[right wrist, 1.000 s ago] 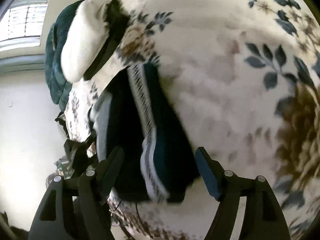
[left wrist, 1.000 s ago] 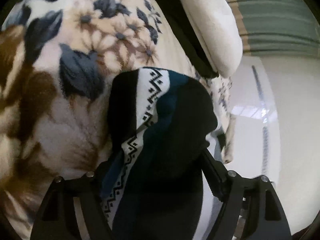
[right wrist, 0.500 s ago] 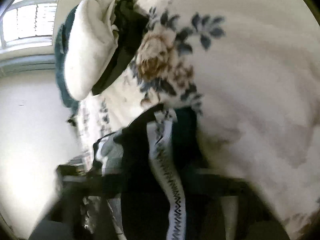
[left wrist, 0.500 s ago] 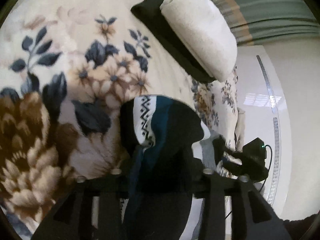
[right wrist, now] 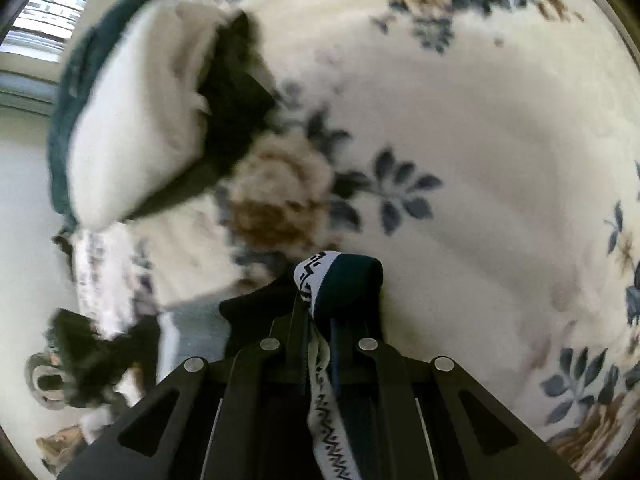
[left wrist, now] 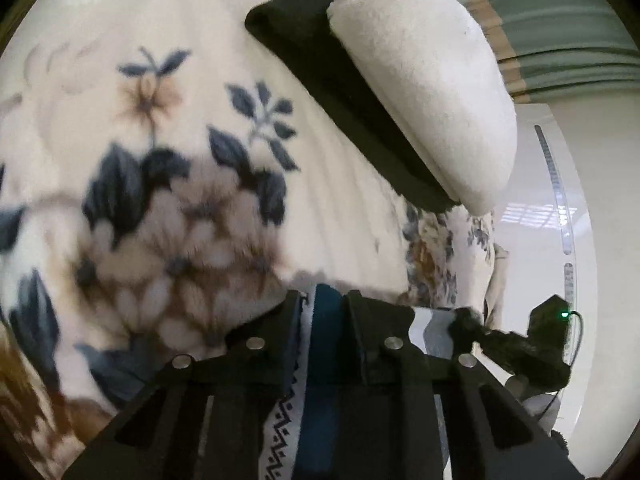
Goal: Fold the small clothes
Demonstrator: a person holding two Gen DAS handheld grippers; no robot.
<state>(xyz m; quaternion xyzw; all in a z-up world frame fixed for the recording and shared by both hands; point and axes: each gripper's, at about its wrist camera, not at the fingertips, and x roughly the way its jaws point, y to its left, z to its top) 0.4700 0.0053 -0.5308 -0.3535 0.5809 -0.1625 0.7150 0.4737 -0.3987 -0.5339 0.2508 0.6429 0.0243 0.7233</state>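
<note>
The small garment [left wrist: 326,320] is dark teal and black with a white zigzag-patterned band. My left gripper [left wrist: 325,300] is shut on one end of it, the cloth pinched between the two fingers and running back under the camera. My right gripper [right wrist: 335,292] is shut on the other end [right wrist: 340,280], a bunched loop sticking out past the fingertips. Both hold it just above the floral blanket [left wrist: 160,160]. More of the garment [right wrist: 256,312] hangs to the left in the right wrist view.
A folded white towel [left wrist: 420,80] lies on a black folded cloth [left wrist: 340,92] on the bed, also in the right wrist view [right wrist: 132,140]. A dark green blanket [right wrist: 72,80] lies behind it. The bed edge and white floor [left wrist: 568,200] are at the right.
Both grippers went from open around the garment to shut on it. They have lifted and pulled back, so the garment now sits low in both views.
</note>
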